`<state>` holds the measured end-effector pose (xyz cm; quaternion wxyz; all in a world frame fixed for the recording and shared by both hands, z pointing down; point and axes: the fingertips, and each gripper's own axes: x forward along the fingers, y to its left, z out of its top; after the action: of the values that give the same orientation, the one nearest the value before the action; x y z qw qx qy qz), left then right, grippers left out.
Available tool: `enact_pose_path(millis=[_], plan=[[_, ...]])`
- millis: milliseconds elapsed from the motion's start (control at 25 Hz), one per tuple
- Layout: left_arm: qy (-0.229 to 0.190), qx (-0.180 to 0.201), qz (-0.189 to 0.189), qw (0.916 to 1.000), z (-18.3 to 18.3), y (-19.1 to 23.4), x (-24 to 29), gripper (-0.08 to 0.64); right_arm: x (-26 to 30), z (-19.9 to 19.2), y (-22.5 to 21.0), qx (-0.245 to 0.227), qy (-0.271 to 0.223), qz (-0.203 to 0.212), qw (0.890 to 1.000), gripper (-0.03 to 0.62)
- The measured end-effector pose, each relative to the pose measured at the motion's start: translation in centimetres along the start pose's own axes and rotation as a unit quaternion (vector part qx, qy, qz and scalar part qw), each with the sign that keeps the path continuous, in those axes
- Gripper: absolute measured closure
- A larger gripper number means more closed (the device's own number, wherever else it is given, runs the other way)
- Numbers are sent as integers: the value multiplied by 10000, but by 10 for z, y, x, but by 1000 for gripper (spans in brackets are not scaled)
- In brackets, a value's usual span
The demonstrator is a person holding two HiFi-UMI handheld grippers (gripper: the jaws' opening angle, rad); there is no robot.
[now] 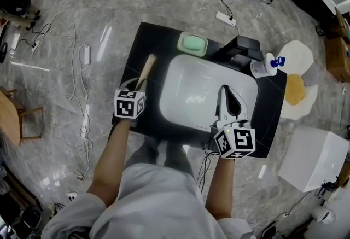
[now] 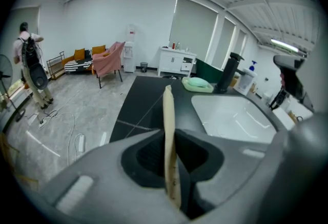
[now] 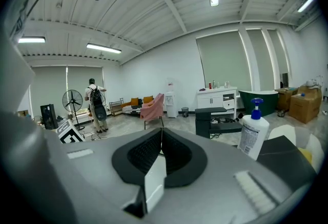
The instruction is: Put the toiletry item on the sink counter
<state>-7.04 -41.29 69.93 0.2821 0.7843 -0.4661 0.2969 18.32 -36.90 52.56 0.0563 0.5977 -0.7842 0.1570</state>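
My left gripper [image 1: 139, 88] is shut on a thin tan toiletry stick [image 1: 146, 71], held over the black counter [image 1: 143, 41] just left of the white sink basin [image 1: 188, 93]. In the left gripper view the stick [image 2: 168, 115] stands edge-on between the jaws of the left gripper [image 2: 171, 142], pointing along the counter [image 2: 146, 100] beside the basin [image 2: 230, 115]. My right gripper [image 1: 226, 93] hovers over the basin's right side, tilted upward. In its own view the right gripper [image 3: 161, 144] has its jaws pressed together with nothing between them.
At the counter's back edge sit a green soap dish [image 1: 192, 44], a black faucet [image 1: 244, 49] and a white pump bottle [image 1: 266, 65], also the bottle [image 3: 254, 133]. Cables [image 1: 76, 95] trail on the floor left. A white box [image 1: 314, 158] and a rug [image 1: 298, 87] lie right.
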Motion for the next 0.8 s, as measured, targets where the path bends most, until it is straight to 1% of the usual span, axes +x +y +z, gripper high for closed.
enact_pose_path(millis=[600, 800], plan=[[-21, 90, 31, 10000, 0, 5, -7, 466, -7, 1, 1, -31, -6, -31, 10000, 589], [-90, 119, 117, 9998, 3, 10, -15, 460, -9, 4, 3, -39, -34, -7, 10000, 589]])
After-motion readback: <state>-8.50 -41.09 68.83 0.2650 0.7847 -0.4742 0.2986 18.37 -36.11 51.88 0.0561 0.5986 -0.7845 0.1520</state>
